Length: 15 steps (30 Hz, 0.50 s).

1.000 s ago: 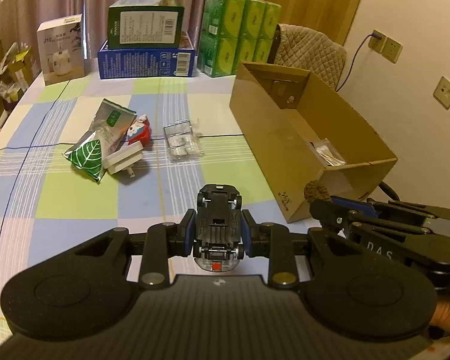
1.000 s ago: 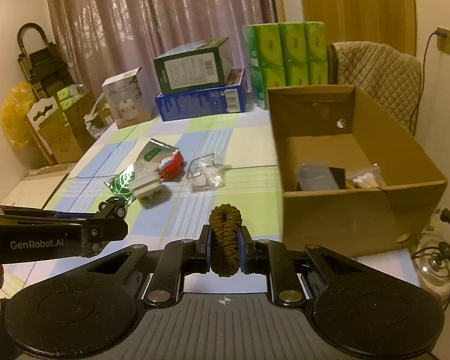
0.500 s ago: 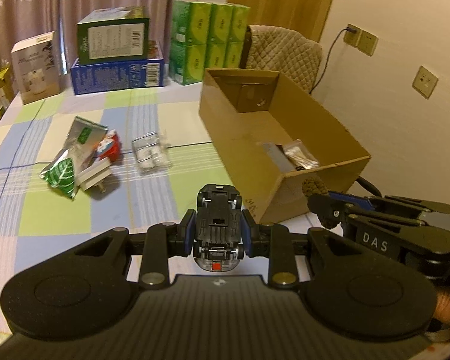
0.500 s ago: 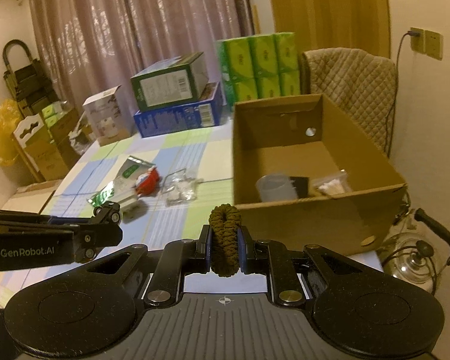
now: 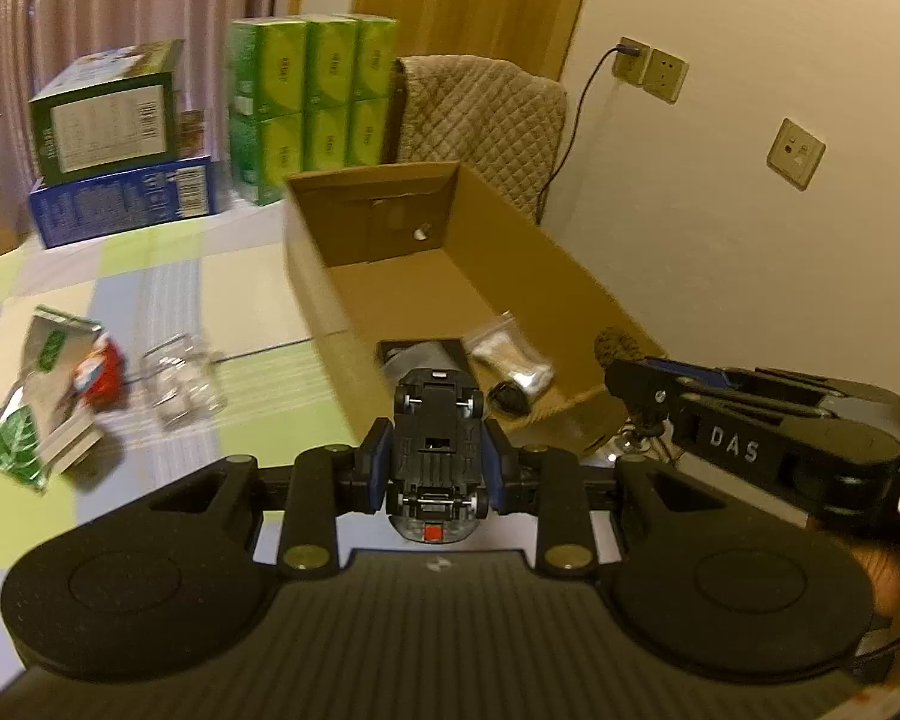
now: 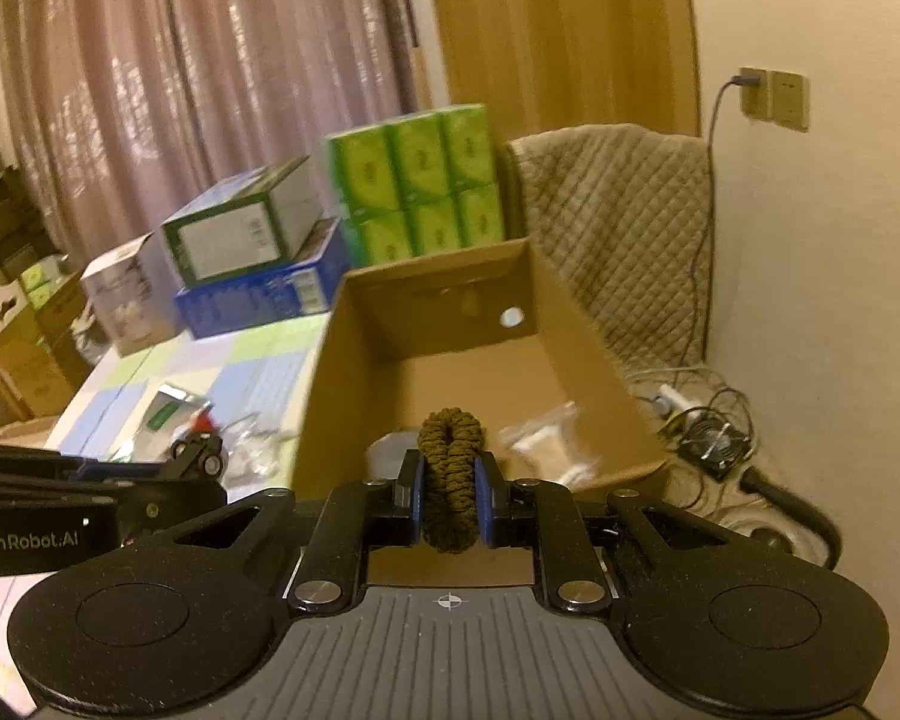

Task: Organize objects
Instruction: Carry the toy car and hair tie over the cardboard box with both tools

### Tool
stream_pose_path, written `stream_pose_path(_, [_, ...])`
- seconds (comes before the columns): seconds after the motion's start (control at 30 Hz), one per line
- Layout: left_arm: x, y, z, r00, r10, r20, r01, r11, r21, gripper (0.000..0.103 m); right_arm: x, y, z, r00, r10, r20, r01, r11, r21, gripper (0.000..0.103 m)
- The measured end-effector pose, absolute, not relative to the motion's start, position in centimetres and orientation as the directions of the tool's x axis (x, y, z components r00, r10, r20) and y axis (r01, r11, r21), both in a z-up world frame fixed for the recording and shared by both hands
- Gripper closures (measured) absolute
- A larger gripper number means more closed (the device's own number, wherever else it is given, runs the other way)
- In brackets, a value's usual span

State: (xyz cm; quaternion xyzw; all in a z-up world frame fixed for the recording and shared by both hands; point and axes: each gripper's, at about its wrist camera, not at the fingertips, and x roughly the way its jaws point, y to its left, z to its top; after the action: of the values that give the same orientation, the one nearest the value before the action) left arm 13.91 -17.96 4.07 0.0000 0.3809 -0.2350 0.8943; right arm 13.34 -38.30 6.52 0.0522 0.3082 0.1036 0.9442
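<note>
The checked tablecloth (image 5: 150,276) runs off to the left. On its right side sits the open cardboard box (image 5: 306,252), its long axis running from near to far; I judge it to be where things are being gathered. A few things already lie on its floor at the near end: a clear plastic packet (image 5: 510,354), a grey cup-like thing, and something small and dark that I cannot name. Far behind it stand green tissue packs (image 5: 312,108) and stacked cartons. To the left, loose on the cloth, lie a green leaf-print packet (image 5: 24,414), a red toy and a clear bag.

I judge this to be the carry-and-drop step. My left claw (image 5: 437,468) is closed on a black toy car (image 5: 437,438), held belly-up with its long axis pointing forward toward the box, just short of the near left wall. My right claw (image 6: 450,501) is pinched on a brown hair scrunchie (image 6: 451,480), which stands upright between the pads, its loop squeezed tall and narrow, over the box's near rim.

Next, each claw should clear the rim and lower inside before spreading. The scrunchie looks ready first; the car needs to shift right over the wall.
</note>
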Motion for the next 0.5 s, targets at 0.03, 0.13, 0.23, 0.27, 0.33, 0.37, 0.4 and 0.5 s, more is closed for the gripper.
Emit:
stream_pose_path(0.03, [14.4, -18.5, 4.1, 0.597, -0.424, -0.681, 0.424, 0.887, -0.181, 0.077, 13.7, -38.8, 6.7, 0.791, 0.224, -0.57, -0.159, 0.974, 0.163, 0.089])
stream_pose_path(0.13, [15.8, -20.0, 3.9, 0.588, -0.435, -0.683, 0.436, 0.881, -0.185, 0.077, 15.2, -40.2, 7.0, 0.795, 0.213, -0.569, -0.146, 0.976, 0.162, 0.089])
stream_pose_path(0.23, [17.4, -21.2, 3.6, 0.579, -0.437, -0.688, 0.444, 0.877, -0.184, 0.077, 16.5, -41.1, 7.0, 0.794, 0.208, -0.571, -0.136, 0.976, 0.167, 0.089])
stream_pose_path(0.27, [17.8, -21.5, 3.5, 0.577, -0.438, -0.689, 0.444, 0.877, -0.185, 0.077, 16.8, -41.3, 6.9, 0.793, 0.207, -0.573, -0.132, 0.976, 0.171, 0.089])
stream_pose_path(0.33, [18.7, -22.1, 3.3, 0.574, -0.437, -0.692, 0.446, 0.876, -0.183, 0.077, 17.6, -41.7, 6.7, 0.789, 0.206, -0.578, -0.124, 0.976, 0.178, 0.089])
stream_pose_path(0.37, [19.2, -22.4, 3.1, 0.573, -0.435, -0.695, 0.446, 0.877, -0.182, 0.077, 17.9, -41.9, 6.6, 0.787, 0.205, -0.581, -0.12, 0.976, 0.181, 0.089])
stream_pose_path(0.4, [19.7, -22.7, 3.0, 0.568, -0.436, -0.698, 0.447, 0.875, -0.183, 0.077, 18.3, -42.0, 6.5, 0.786, 0.206, -0.584, -0.118, 0.976, 0.185, 0.089])
stream_pose_path(0.5, [21.0, -23.7, 2.5, 0.566, -0.43, -0.703, 0.452, 0.875, -0.171, 0.073, 19.0, -42.4, 6.1, 0.781, 0.206, -0.59, -0.11, 0.975, 0.195, 0.089])
